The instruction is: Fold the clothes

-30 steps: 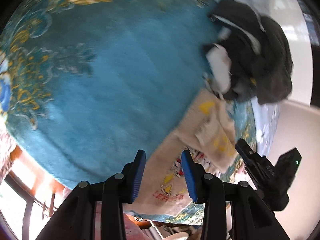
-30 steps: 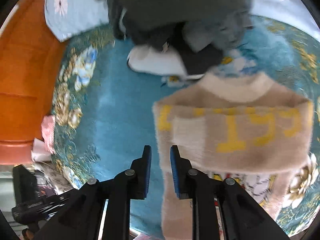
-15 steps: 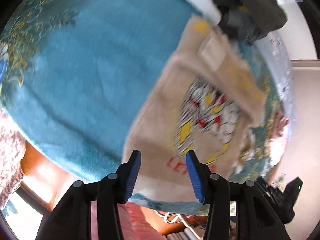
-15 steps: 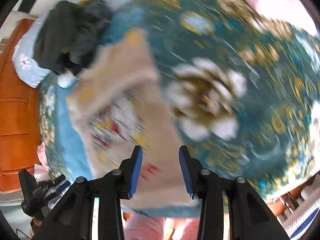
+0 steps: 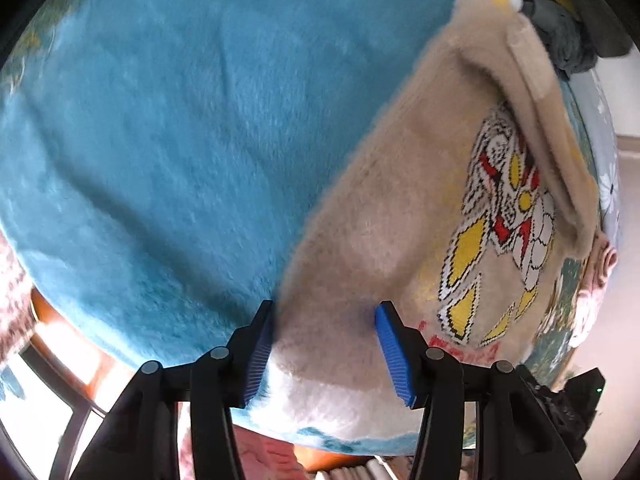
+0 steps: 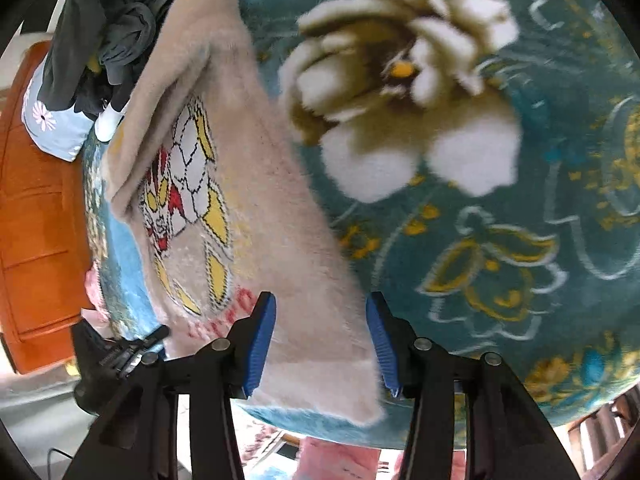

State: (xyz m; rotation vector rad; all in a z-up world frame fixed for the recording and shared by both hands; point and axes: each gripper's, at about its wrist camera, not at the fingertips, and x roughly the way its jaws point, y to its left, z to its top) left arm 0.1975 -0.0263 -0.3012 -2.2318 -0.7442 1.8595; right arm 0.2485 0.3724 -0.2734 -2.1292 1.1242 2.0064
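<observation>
A beige fuzzy sweater with a yellow, red and white cartoon figure lies flat on a teal blanket, its sleeves folded across the top. My left gripper is open, its blue pads astride the sweater's bottom left corner at the hem. My right gripper is open, its pads astride the bottom right corner of the sweater. Neither jaw pinches the fabric.
A heap of dark grey clothes lies beyond the sweater's collar, on a pale blue pillow. The blanket has large white flowers on my right. An orange wooden headboard stands at the far left. The bed edge is just below both grippers.
Both grippers have swung from the sweater's upper part down to its hem corners. The right gripper has opened from nearly shut, and the left has opened wider.
</observation>
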